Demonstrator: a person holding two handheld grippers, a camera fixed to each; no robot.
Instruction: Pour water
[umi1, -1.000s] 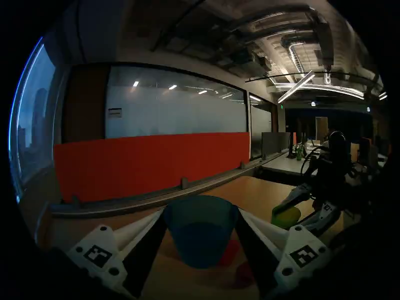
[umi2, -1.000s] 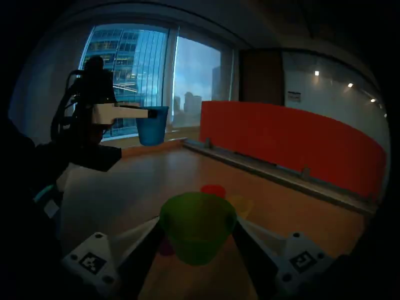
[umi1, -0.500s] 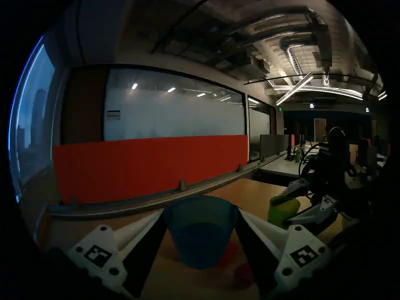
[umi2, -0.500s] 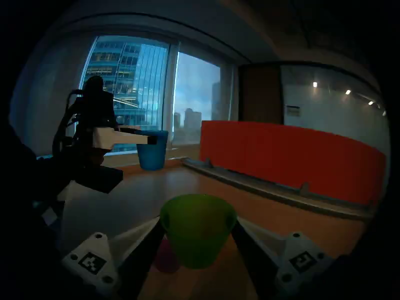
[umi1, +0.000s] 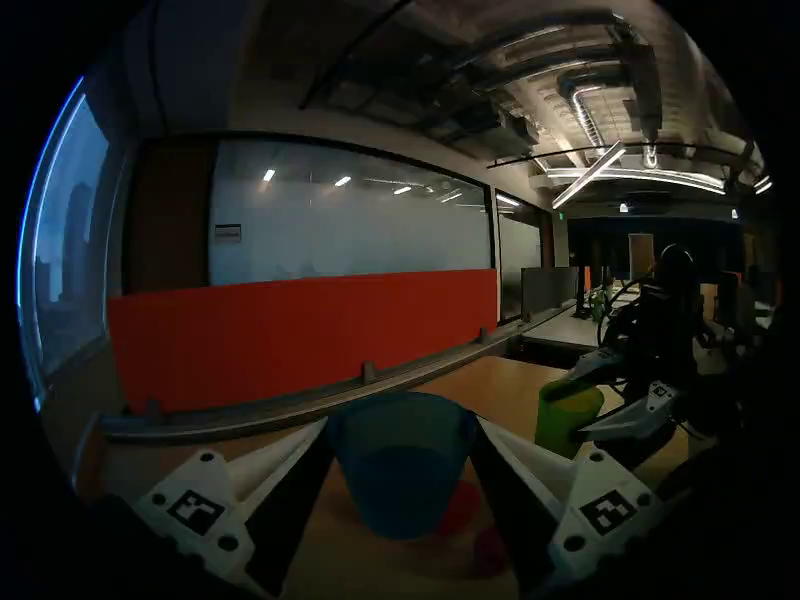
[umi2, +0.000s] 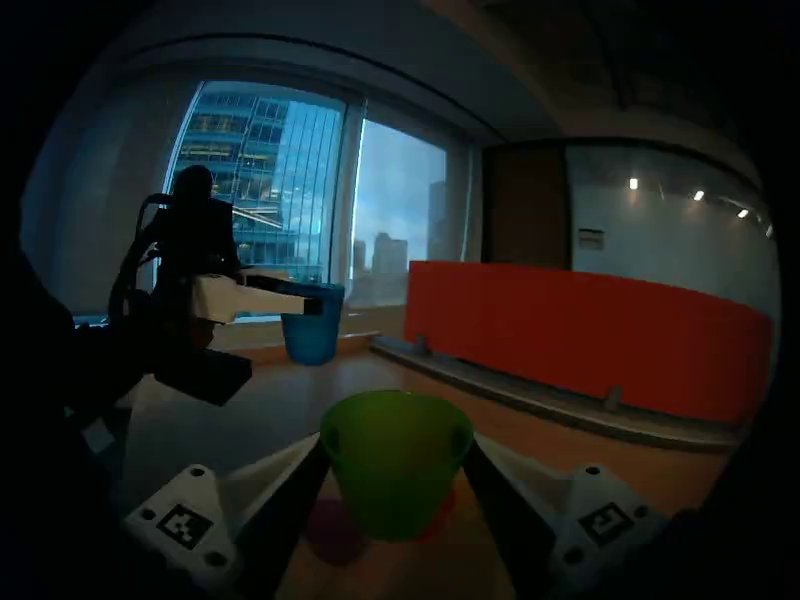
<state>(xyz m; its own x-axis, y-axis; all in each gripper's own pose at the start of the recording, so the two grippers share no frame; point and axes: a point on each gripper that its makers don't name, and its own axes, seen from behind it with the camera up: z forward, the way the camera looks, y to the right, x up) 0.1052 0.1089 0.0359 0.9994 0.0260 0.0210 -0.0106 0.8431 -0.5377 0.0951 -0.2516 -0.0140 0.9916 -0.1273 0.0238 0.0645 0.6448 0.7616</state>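
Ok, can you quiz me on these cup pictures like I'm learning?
1. The left hand-held gripper holds which cup? A red, B blue, C yellow.
2. True or false: the green cup is tipped over.
3. Which hand-held gripper holds the green cup?
Key: 1 B, the blue cup. 2 False, it stands upright. 3 The right hand-held gripper.

Your wooden desk (umi1: 505, 385) carries a small red cup (umi1: 463, 503) with a second red cup (umi1: 489, 548) just beside it, nearer you. The right gripper view shows a pink cup (umi2: 333, 528) standing on it too.
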